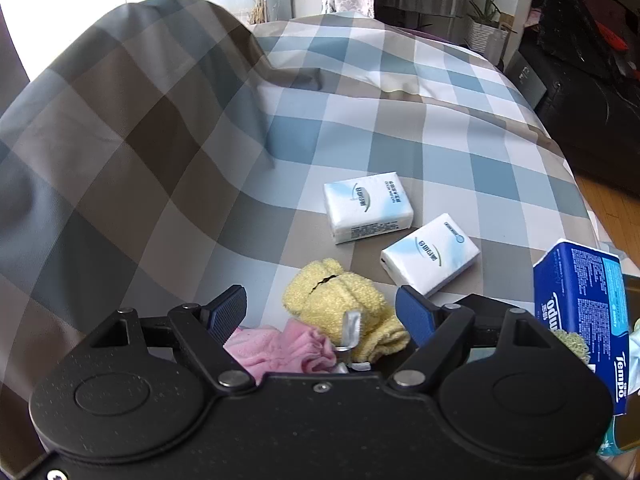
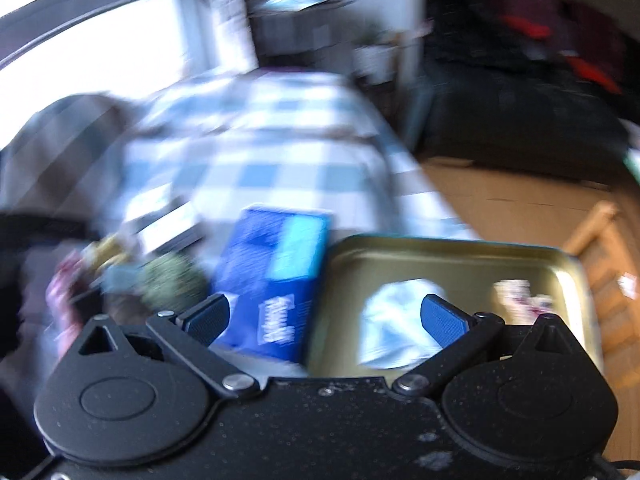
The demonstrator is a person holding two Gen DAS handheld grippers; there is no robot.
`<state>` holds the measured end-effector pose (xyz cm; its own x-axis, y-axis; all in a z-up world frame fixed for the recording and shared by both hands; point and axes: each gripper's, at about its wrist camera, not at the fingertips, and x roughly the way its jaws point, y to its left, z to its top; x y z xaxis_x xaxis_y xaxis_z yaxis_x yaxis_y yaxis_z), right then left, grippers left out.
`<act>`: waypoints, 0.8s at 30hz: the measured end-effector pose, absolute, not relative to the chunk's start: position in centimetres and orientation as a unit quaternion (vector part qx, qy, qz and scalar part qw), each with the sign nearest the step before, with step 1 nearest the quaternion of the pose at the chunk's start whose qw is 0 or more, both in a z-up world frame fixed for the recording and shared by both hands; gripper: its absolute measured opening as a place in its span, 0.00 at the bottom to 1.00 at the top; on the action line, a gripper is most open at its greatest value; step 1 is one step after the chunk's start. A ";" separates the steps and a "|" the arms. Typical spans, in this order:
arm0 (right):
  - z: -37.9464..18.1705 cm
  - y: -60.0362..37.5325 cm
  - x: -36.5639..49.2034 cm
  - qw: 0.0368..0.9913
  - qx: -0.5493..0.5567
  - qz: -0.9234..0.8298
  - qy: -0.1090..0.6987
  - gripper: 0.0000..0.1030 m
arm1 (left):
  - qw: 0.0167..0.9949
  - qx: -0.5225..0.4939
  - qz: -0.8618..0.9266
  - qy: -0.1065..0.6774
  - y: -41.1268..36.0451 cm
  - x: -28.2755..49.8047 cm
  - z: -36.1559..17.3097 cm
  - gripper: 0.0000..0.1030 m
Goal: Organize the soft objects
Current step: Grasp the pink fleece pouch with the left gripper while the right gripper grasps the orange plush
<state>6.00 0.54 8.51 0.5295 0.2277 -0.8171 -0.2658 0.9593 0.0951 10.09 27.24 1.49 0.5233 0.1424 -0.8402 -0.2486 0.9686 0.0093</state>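
Soft objects lie on a checked bedspread [image 1: 360, 128]. A yellow fleece item [image 1: 340, 300] rests directly ahead of the left gripper [image 1: 322, 316], between its two blue pads but touched by neither; the jaws stand wide apart and grasp nothing. A pink fleece item [image 1: 280, 350] lies just beside the yellow one, touching it, and is partly hidden behind the gripper body. A small silver clip [image 1: 352, 328] stands where the two items meet; what it fastens cannot be determined.

Two white tissue packs [image 1: 368, 206] [image 1: 432, 254] lie near each other beyond the yellow item, apart from it. A blue tissue box [image 1: 580, 320] stands at the right edge of the left wrist view, cut off by the frame. A green textured item [image 1: 572, 342] shows only as a sliver behind it.

The right wrist view is heavily blurred. The right gripper [image 2: 324, 318] has its jaws spread, released, with nothing clamped. Behind it the blue tissue box [image 2: 276, 276] leans against a gold metal tray [image 2: 460, 248]. Inside the tray lies a white and pale blue item [image 2: 400, 320], partly covered by the right pad, and a second pale item [image 2: 520, 296] too smeared to identify. A green rounded item [image 2: 172, 280] sits left of the box, its outline indistinct. Further objects at the left edge cannot be resolved.
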 end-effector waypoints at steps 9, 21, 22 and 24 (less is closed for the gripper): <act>4.4 7.4 5.2 0.776 -0.132 0.326 0.524 0.98 | 0.865 -0.089 0.115 0.480 28.8 10.0 1.0 0.76; 0.1 9.7 4.8 0.746 -0.188 0.339 0.542 0.98 | 0.866 -0.082 0.109 0.480 28.3 9.8 0.9 0.76; -0.2 9.9 4.7 0.745 -0.190 0.338 0.542 0.98 | 0.866 -0.082 0.109 0.480 28.3 9.8 0.9 0.76; -0.8 10.2 4.7 0.744 -0.194 0.338 0.543 0.98 | 0.866 -0.082 0.108 0.481 28.3 9.8 0.8 0.76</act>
<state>4.67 10.21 -0.84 0.1825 0.2917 -0.9389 -0.7132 0.6966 0.0778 9.82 28.29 0.83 0.5145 0.1086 -0.8506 -0.2669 0.9630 -0.0384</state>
